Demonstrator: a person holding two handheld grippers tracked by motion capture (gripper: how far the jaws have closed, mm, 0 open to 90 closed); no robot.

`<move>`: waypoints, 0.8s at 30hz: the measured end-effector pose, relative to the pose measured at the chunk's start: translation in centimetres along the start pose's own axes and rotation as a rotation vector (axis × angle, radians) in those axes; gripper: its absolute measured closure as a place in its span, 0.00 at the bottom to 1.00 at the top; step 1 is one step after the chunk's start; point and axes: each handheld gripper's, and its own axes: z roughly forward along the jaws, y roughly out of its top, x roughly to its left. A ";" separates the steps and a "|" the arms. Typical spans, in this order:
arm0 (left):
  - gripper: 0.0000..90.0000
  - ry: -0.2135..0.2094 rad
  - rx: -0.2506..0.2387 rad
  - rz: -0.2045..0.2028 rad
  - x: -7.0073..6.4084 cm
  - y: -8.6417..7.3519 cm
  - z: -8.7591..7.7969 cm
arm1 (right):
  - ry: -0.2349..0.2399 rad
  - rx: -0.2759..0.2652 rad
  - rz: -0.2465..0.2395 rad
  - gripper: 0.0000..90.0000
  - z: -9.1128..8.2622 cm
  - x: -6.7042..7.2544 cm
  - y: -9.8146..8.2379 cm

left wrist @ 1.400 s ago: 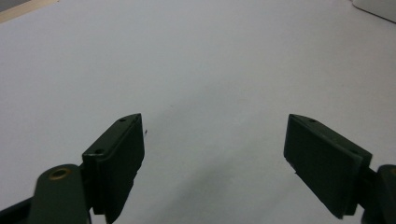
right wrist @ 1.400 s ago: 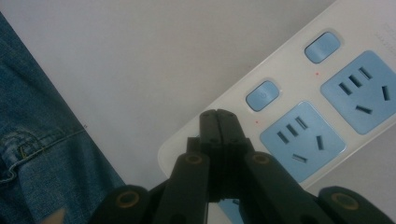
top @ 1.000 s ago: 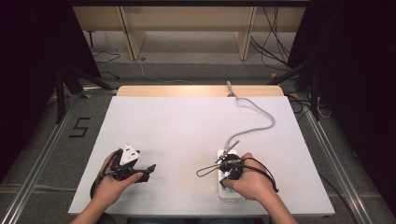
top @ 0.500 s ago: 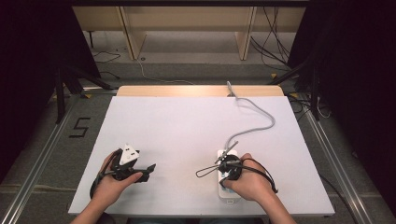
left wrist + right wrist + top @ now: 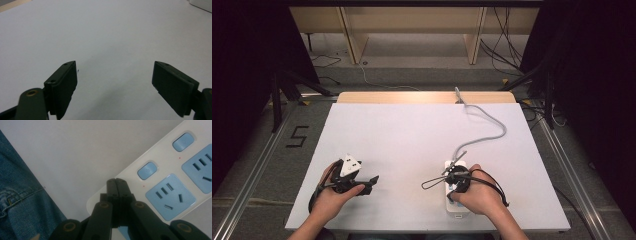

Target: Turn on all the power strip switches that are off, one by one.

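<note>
White plastic power strip w/ blue sockets [image 5: 456, 202] lies lower right of the high view; right gripper [image 5: 116, 181], jaws pressed together, hovers over its end; left gripper [image 5: 115, 82] gapes empty; likely pre-press, next needs aim at blue button [image 5: 147, 170].

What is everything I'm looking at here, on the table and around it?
Table: one, white top with a wooden far edge, centre of the high view.
Power strip: one, white with blue sockets and blue buttons, near right part of the table, partly under the right hand.
Power strip cord: one, grey, curving from the strip to the table's far edge.
Floor marking "5": one, black, left of the table.
Left gripper: one, black, jaws wide apart over bare table.
Right gripper: one, black, jaws closed together over the strip's end.
Hands: two, left and right, each holding a gripper.
</note>
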 end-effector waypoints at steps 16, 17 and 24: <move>0.23 -0.002 0.000 -0.001 0.0 0.0 0.0 | 0.007 0.008 -0.012 1.00 0.0 -0.1 0.1; 0.23 -0.002 0.000 -0.001 0.0 0.0 0.0 | 0.010 0.003 -0.015 1.00 0.0 -0.2 0.1; 0.23 -0.002 0.000 0.000 0.1 0.0 0.0 | -0.003 -0.022 -0.038 1.00 -0.4 -0.3 0.0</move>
